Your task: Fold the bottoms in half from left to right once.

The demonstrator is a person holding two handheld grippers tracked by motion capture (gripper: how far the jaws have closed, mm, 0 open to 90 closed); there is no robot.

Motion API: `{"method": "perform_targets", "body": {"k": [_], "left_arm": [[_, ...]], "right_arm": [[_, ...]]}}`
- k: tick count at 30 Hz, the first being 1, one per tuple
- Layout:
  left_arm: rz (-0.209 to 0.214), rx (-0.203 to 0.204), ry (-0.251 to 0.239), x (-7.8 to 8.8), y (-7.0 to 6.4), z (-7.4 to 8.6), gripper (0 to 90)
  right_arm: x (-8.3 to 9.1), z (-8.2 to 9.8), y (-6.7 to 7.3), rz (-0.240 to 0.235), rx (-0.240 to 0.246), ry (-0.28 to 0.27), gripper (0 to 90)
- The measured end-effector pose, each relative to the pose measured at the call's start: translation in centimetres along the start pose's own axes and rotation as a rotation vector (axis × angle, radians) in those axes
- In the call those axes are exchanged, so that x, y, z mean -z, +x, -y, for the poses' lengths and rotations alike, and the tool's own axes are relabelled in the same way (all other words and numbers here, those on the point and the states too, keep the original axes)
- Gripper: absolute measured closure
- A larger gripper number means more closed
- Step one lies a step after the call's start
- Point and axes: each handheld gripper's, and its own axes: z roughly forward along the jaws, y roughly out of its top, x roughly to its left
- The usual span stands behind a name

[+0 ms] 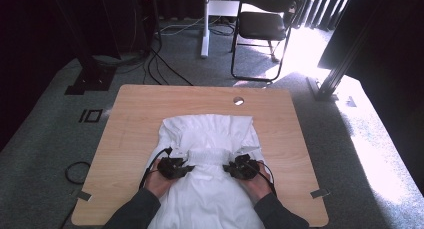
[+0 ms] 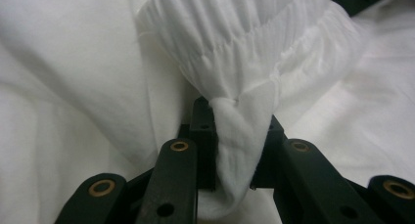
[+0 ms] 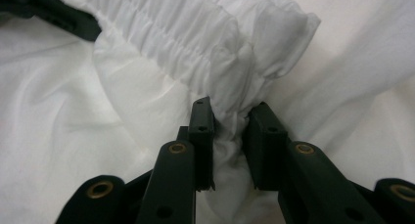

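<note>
The left gripper (image 1: 176, 165) and the right gripper (image 1: 242, 167) each pinch one end of the gathered elastic band (image 1: 210, 154) of a white garment (image 1: 207, 131) spread on the wooden table (image 1: 135, 109), probably so the person can lift it evenly.

Left hand-held gripper (image 1: 176, 165): jaws clamped on white cloth (image 2: 240, 136). Right hand-held gripper (image 1: 242, 167): likewise clamped. Both forearms enter from below, grippers angled inward.

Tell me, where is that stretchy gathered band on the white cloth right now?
In the high view the band runs across the middle of the white cloth, stretched between the left gripper and right gripper, each pinching one end.
</note>
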Motion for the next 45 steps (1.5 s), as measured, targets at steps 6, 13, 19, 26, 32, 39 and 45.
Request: {"method": "perform_targets", "body": {"k": [6,13,19,26,32,39,45], "left_arm": [[-0.053,-0.004,0.043,-1.2,3.3,-2.5,77.4],[-0.101,0.029,0.05,-2.6,6.9,-4.6,76.9],[-0.152,0.084,0.022,-3.7,8.1,-5.7,76.5],[-0.174,0.109,0.014,-3.9,8.1,-6.4,77.3],[-0.154,0.104,-0.092,-0.7,7.8,-7.7,79.1],[-0.116,0.035,-0.273,5.7,4.6,-10.4,80.4],[-0.049,0.007,-0.337,9.0,1.9,-9.8,80.5]], "right_arm": [[-2.0,-2.1,-1.1,0.027,-0.033,-0.018,74.6],[-4.4,-5.1,-3.2,0.05,-0.046,-0.033,74.7],[-6.2,-7.6,-5.9,0.086,-0.051,-0.041,74.9],[-6.5,-8.4,-7.0,0.092,-0.089,-0.071,76.3],[-3.6,-9.8,-6.3,0.077,-0.043,-0.139,77.0],[3.3,-12.3,-4.3,0.085,0.046,-0.31,77.4],[7.4,-11.7,-2.0,0.063,0.112,-0.37,77.4]]}}
